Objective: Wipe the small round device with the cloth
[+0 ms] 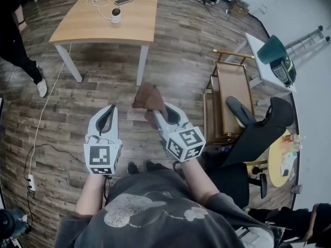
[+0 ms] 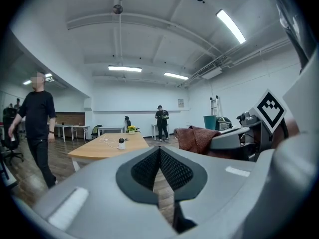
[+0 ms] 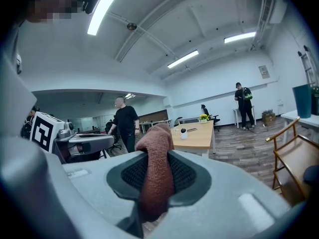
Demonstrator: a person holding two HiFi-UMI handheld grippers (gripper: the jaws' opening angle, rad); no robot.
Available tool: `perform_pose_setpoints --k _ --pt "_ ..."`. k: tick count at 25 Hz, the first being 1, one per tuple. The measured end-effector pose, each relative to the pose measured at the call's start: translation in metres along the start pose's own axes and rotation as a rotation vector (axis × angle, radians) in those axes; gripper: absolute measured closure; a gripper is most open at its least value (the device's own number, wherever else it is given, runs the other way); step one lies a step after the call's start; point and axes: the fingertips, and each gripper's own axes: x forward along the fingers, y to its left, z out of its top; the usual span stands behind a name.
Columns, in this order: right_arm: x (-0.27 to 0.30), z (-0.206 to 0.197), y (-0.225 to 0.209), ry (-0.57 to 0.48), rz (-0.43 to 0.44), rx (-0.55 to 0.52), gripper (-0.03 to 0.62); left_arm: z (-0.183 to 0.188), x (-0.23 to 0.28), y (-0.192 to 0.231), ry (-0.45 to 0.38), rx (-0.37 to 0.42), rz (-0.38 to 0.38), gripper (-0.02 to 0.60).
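Right tongs [image 1: 156, 112] pinch the soft, limp cloth [image 1: 147, 97] mid-fold, left tongs [image 1: 108, 111] closed on nothing; the small round device [image 1: 116, 15] looks light, probably needing steadying at its base.

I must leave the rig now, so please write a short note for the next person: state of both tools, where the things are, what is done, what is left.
Left tool: shut, empty, held over the floor.
Right tool: shut on the cloth.
Device: stands on the table ahead, well away from both tools.
Done: the cloth is gripped.
Left: walk to the table and wipe the device. The cloth is not yet near it.
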Motion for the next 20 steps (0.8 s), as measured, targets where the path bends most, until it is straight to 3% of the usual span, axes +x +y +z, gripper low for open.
perform_pose_setpoints --k 10,20 --pt "0.032 0.012 -0.007 -0.016 0.005 -0.017 0.514 -0.004 0.02 0.023 0.004 -0.004 0.01 0.563" --pt "0.116 0.035 -0.062 -0.04 0.08 -0.015 0.514 0.001 0.099 0.055 0.014 0.028 0.074 0.563"
